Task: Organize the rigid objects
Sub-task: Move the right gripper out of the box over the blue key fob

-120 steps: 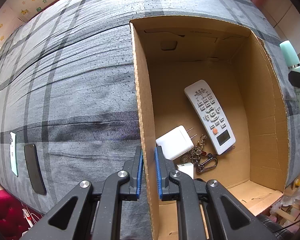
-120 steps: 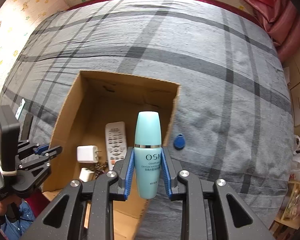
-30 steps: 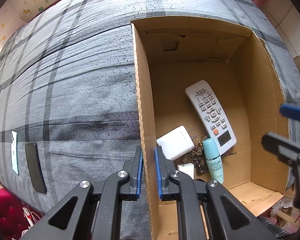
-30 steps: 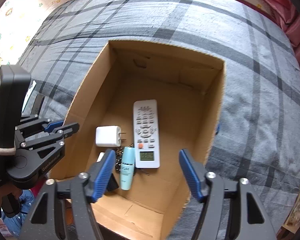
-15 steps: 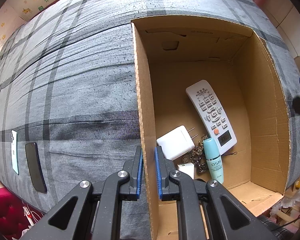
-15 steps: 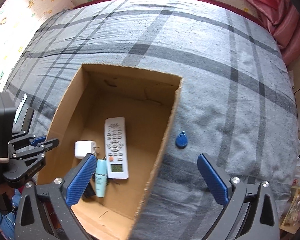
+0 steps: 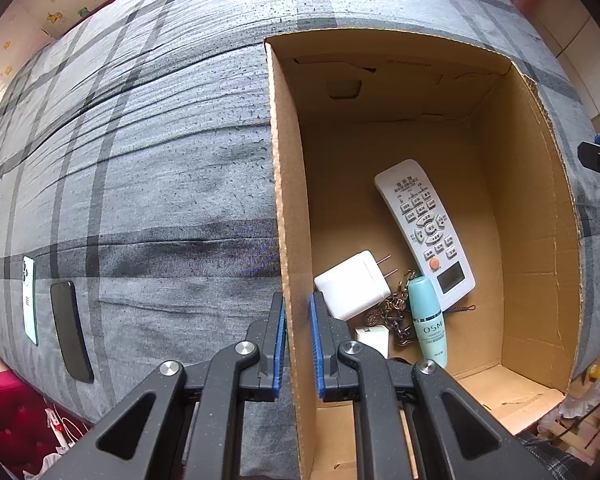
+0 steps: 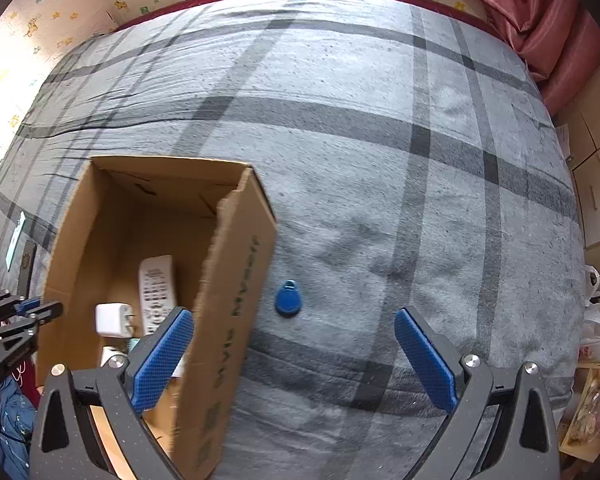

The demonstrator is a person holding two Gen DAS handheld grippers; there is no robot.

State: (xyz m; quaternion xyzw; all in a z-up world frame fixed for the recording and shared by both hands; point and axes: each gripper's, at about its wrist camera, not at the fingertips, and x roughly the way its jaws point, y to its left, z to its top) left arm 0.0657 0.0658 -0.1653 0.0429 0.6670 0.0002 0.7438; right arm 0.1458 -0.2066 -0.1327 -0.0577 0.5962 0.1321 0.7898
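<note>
An open cardboard box (image 7: 288, 200) (image 8: 228, 280) stands on a grey plaid bed. My left gripper (image 7: 297, 320) is shut on the box's left wall. Inside lie a white remote (image 7: 424, 228) (image 8: 156, 288), a white charger (image 7: 354, 290) (image 8: 112, 320), a keychain (image 7: 394, 312) and a teal bottle (image 7: 428, 316). A blue key fob (image 8: 288, 299) lies on the bed just right of the box. My right gripper (image 8: 294, 340) hangs wide open above it, holding nothing, its left finger over the box's right wall.
Two phones (image 7: 70, 328) (image 7: 29, 300) lie on the bed's left edge. A red curtain (image 8: 540, 12) and cupboards (image 8: 596, 184) stand at the right. Broad bare blanket (image 8: 380, 160) stretches beyond the box.
My right gripper has moved right, from over the box interior to above the blue fob, and opened wider. The bottle stays in the box. My left gripper has not moved.
</note>
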